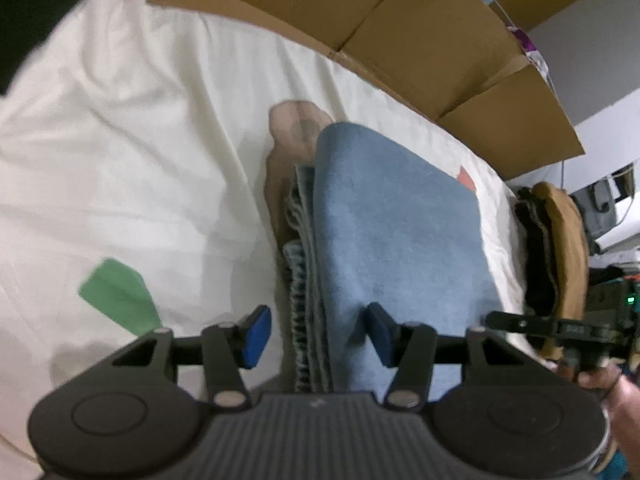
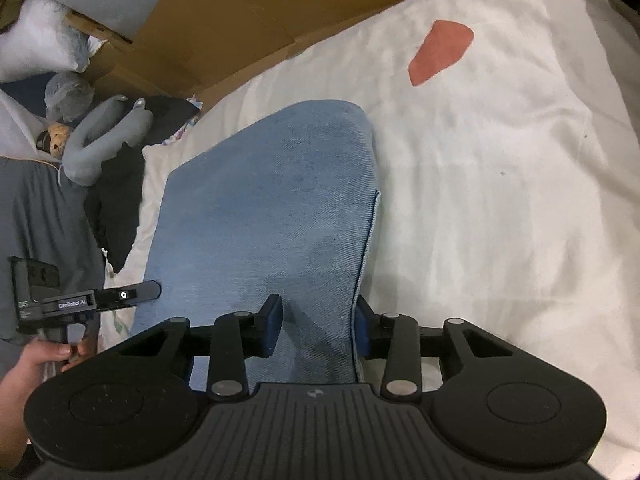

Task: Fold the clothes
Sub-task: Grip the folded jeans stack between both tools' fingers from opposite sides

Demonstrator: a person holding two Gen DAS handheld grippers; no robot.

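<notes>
Folded blue jeans (image 1: 400, 232) lie on a white bedsheet (image 1: 120, 160), their stacked layered edge facing left in the left wrist view. My left gripper (image 1: 318, 336) straddles that edge at the near end. Its jaws are open: the left pad (image 1: 256, 336) stands off the denim over the sheet, and the right pad (image 1: 380, 334) is above the top layer. In the right wrist view the jeans (image 2: 272, 192) run away from me. My right gripper (image 2: 318, 330) is shut on their near right edge, with the denim creased between the pads.
A tan garment (image 1: 288, 132) peeks out beyond the jeans. A brown folded pile (image 1: 560, 248) sits at the right. Cardboard boxes (image 1: 400, 20) line the far side of the bed. A grey plush toy (image 2: 104, 140) and dark clothes (image 2: 120, 192) lie to the left. The sheet has green (image 1: 116, 296) and red (image 2: 440, 50) patches.
</notes>
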